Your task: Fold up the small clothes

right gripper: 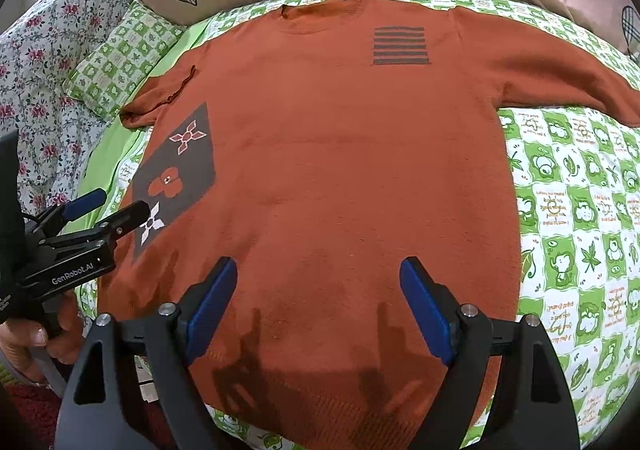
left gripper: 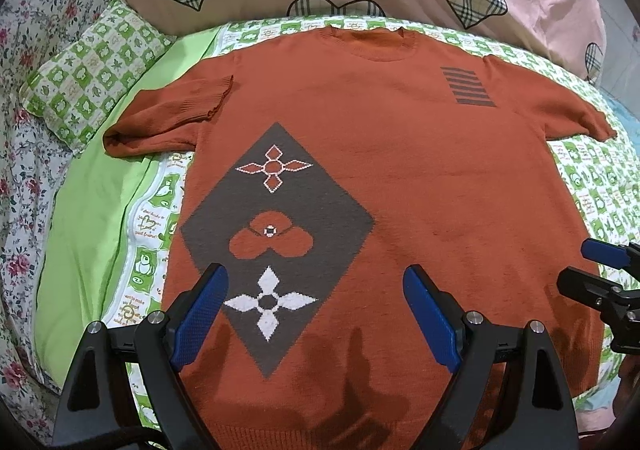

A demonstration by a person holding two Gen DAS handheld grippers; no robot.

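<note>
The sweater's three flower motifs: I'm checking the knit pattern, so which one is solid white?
The bottom flower in the grey diamond, nearest the hem. The top flower is only white-outlined; the middle flower is orange.

Both views are evenly and brightly lit and sharp, without glare. Gripper shadows fall dark on the sweater's [left gripper: 400, 170] near hem, so light comes from behind the cameras. Fisheye bending curves the edges, and the corners go black.
</note>
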